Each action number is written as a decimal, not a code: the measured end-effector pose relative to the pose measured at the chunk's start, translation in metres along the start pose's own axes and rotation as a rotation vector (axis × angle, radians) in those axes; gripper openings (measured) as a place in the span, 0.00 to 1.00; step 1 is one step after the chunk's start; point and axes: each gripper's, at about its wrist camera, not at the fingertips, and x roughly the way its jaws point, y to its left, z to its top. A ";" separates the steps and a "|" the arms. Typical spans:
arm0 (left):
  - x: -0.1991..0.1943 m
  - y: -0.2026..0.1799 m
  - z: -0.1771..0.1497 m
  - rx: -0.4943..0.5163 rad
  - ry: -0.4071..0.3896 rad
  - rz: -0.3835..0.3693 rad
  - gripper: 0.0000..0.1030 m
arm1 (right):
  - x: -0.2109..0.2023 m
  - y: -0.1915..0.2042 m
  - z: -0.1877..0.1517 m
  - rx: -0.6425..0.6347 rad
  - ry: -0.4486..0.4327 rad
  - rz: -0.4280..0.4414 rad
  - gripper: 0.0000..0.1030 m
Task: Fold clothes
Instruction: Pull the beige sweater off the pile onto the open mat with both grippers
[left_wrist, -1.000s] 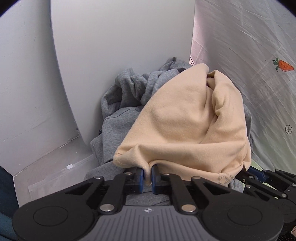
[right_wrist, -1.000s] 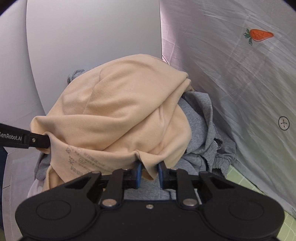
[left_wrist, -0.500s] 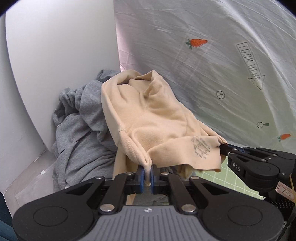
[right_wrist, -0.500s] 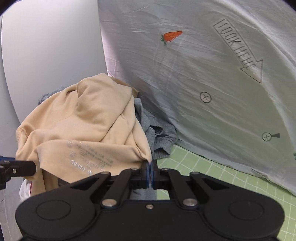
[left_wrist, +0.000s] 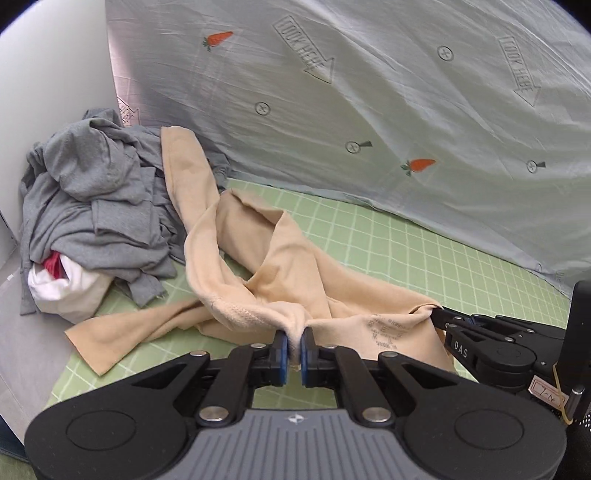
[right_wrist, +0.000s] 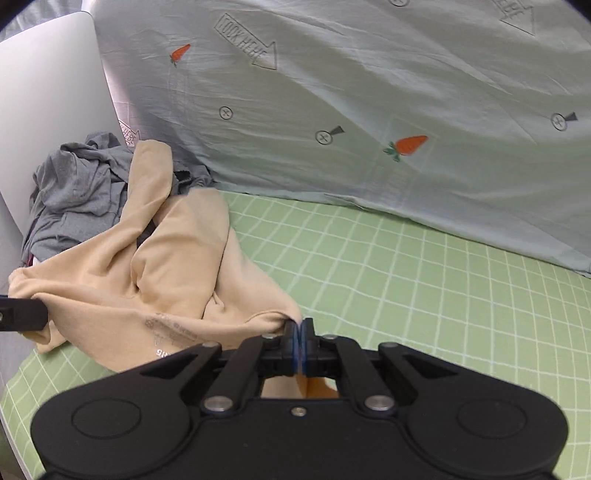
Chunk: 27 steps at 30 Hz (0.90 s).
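A beige garment (left_wrist: 280, 266) is held at its near edge by both grippers. A bunched fold of that edge is pinched between the blue pads of the left gripper (left_wrist: 294, 345), whose jaws are nearly closed on the cloth. A corner of the same edge is clamped in the right gripper (right_wrist: 298, 341), whose jaws are pressed together on the thin fabric.

The garment is stretched between the two grippers, and printed lettering is seen on the fabric near that edge. From there its long axis runs away toward the far left, where one narrow end is draped up against a heap of grey clothes (left_wrist: 92, 199). Another strip is trailed out to the left on the green checked mat (right_wrist: 388, 280). A white and red item (left_wrist: 62, 284) is tucked under the grey heap. A pale sheet (left_wrist: 406, 92) printed with carrots and arrows is hung behind the mat.
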 end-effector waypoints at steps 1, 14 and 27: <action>-0.005 -0.015 -0.009 0.011 0.009 -0.017 0.06 | -0.013 -0.019 -0.009 0.015 0.008 -0.012 0.02; -0.017 -0.170 -0.044 0.196 0.020 -0.190 0.07 | -0.112 -0.178 -0.040 0.235 -0.037 -0.184 0.02; 0.059 -0.162 0.000 0.134 0.105 -0.167 0.07 | -0.044 -0.194 -0.007 0.227 -0.009 -0.173 0.02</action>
